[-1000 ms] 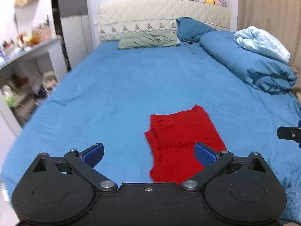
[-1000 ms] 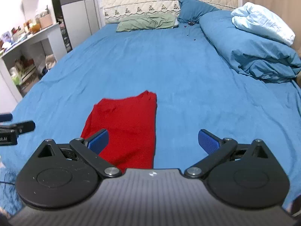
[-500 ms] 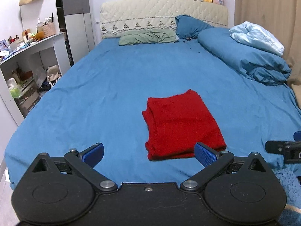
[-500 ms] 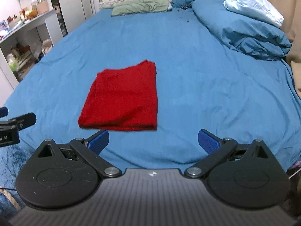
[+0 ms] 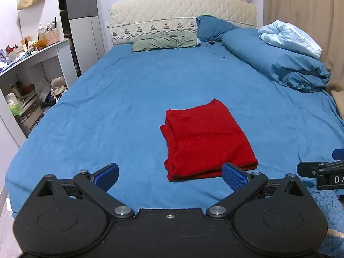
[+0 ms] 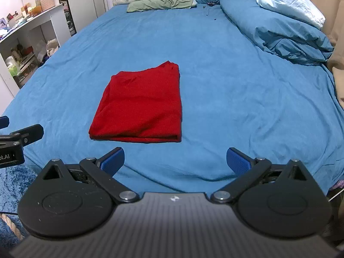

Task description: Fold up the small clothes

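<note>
A red garment (image 5: 204, 138) lies folded into a flat rectangle on the blue bed sheet (image 5: 129, 99), near the foot of the bed. It also shows in the right wrist view (image 6: 142, 109). My left gripper (image 5: 169, 177) is open and empty, held back from the garment's near edge. My right gripper (image 6: 175, 163) is open and empty, held back from the garment and to its right. The right gripper's finger shows at the right edge of the left wrist view (image 5: 318, 169).
A rolled blue duvet (image 5: 277, 62) with a pale blue blanket (image 5: 290, 36) lies along the bed's right side. A green pillow (image 5: 165, 42) and a blue pillow (image 5: 212, 28) sit at the headboard. White shelves (image 5: 28, 81) stand left. A fluffy blue rug (image 6: 13, 185) lies below.
Both grippers have pulled back and up from the folded red garment, which now lies whole in view. The garment has not moved.
</note>
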Motion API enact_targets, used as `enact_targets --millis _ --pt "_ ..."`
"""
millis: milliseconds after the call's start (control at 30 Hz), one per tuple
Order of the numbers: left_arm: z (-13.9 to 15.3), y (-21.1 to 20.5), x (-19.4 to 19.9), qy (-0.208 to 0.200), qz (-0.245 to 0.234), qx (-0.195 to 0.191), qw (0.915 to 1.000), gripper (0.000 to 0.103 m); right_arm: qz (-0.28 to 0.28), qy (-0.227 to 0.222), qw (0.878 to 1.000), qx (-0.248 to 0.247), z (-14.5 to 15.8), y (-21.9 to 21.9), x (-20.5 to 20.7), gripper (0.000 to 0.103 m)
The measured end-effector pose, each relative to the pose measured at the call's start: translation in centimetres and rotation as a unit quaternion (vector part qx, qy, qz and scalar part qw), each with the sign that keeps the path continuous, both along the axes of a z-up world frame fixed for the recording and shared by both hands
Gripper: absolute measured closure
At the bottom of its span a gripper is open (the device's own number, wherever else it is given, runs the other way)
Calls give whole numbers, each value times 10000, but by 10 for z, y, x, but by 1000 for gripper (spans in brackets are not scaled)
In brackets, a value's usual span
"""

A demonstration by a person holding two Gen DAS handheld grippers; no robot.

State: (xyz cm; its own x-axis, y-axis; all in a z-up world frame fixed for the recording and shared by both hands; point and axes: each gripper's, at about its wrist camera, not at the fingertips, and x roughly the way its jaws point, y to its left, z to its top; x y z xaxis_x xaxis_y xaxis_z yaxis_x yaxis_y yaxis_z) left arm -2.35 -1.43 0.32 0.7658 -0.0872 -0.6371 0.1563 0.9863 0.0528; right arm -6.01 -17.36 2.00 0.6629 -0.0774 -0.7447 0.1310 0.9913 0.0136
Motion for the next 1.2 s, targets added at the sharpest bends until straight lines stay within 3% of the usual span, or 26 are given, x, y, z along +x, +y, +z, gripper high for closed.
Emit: enact_targets --millis 1200 --pt "3 6 -1 -38 -10 -24 10000 0 5 40 10000 5 -1 2 1 0"
